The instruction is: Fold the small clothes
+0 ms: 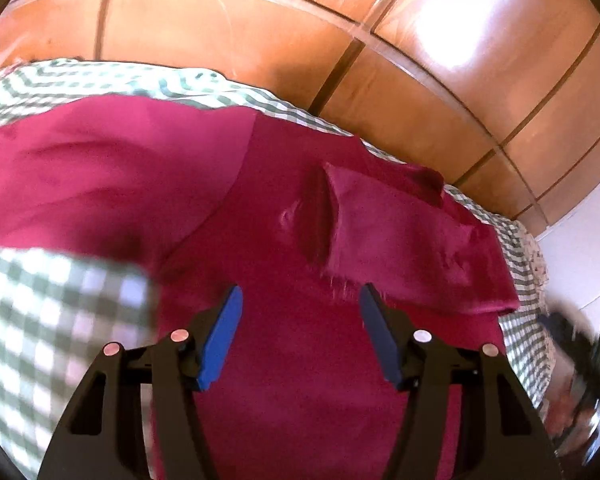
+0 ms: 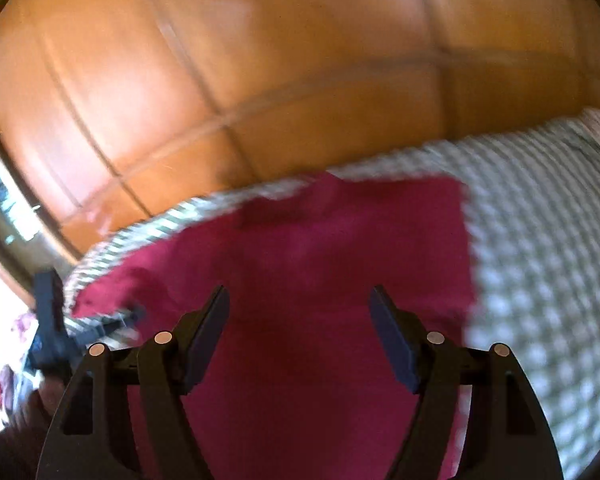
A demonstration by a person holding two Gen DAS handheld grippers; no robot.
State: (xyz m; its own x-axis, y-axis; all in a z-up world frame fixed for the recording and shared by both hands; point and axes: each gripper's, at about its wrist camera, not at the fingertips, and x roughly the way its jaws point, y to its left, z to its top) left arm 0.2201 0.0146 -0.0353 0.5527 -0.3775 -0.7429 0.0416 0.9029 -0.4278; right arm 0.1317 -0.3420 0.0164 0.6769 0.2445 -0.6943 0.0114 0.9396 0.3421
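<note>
Crimson garment [image 1: 300, 216] lies spread on green-checked bed cover [image 1: 40, 320]
Both the left gripper [image 1: 300, 300] and right gripper [image 2: 300, 300] hover above it, jaws apart and empty; glossy wooden wardrobe panels [image 1: 440, 80] stand behind

The little garment [image 1: 300, 208] is a solid deep magenta-red, no print on it at all, and it looks the same crimson shade from the right wrist view [image 2: 340, 248]. Under it the bed cover [image 1: 52, 320] is a green-and-white gingham check, and the wardrobe doors [image 1: 440, 40] behind are glossy orange-brown wood. Both grippers have black frames with bright blue pads [image 1: 220, 340].
</note>
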